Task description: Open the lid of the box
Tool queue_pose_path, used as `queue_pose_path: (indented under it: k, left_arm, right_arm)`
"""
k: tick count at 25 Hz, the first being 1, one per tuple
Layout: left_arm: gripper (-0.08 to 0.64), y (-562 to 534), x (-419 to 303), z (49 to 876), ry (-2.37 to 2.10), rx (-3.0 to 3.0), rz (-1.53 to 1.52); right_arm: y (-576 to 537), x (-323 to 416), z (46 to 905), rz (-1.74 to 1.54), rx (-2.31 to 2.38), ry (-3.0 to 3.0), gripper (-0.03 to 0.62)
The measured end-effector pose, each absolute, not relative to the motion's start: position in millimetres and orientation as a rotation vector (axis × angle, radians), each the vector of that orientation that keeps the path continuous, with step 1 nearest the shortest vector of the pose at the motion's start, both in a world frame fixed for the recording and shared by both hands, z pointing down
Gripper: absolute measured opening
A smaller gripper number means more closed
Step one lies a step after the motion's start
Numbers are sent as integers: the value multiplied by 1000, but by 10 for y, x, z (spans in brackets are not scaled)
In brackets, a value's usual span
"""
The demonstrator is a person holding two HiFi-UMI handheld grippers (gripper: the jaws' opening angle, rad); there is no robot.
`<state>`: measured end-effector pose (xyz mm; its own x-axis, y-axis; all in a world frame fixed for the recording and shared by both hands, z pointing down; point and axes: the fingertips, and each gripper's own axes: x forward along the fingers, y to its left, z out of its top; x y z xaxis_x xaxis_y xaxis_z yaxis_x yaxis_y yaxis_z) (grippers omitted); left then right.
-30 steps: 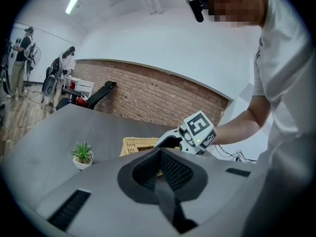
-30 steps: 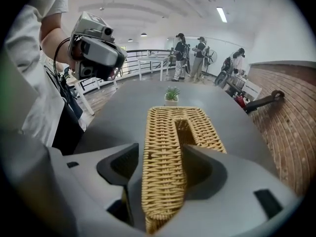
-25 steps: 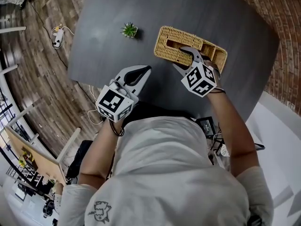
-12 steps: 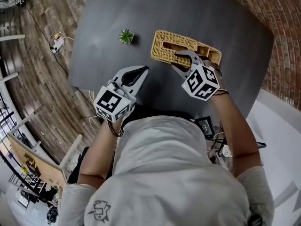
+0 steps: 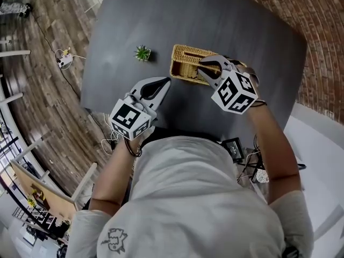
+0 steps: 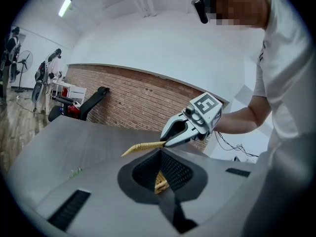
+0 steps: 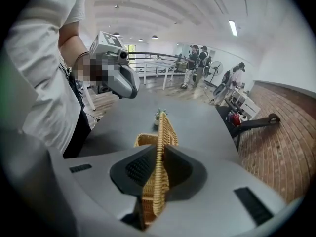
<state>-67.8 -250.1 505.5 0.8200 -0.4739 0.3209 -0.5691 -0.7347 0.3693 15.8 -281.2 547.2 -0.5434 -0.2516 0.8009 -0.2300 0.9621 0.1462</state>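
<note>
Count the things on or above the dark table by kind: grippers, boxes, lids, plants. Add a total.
Grippers: 2 (left gripper, right gripper)
Box: 1
Lid: 1
Plant: 1
Total: 5

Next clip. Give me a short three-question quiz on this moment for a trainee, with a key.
1. Multiple choice: what is the right gripper shut on? A a cup; B the lid of the box; C nothing.
2. True or false: the left gripper touches the box.
3. Short answer: what small thing stands on the table beside the box?
Key: 1 B; its fingers have just been closing and now pinch the lifted lid. 2 False; it hangs apart from the box, shut and empty. 3 The plant.
</note>
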Motion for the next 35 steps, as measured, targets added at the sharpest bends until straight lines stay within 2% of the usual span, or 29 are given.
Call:
queue_pose_path:
  k: [18,35]
  left_arm:
    - [12,-2773,-526,5027,-718,2570,269]
    - [11,-3040,-381,5031,-690,2580,258]
  right_arm:
    - [-3551,371,5343,-41,411,-2123,63]
    - [-4201,502,5541,136,342,-2152,81]
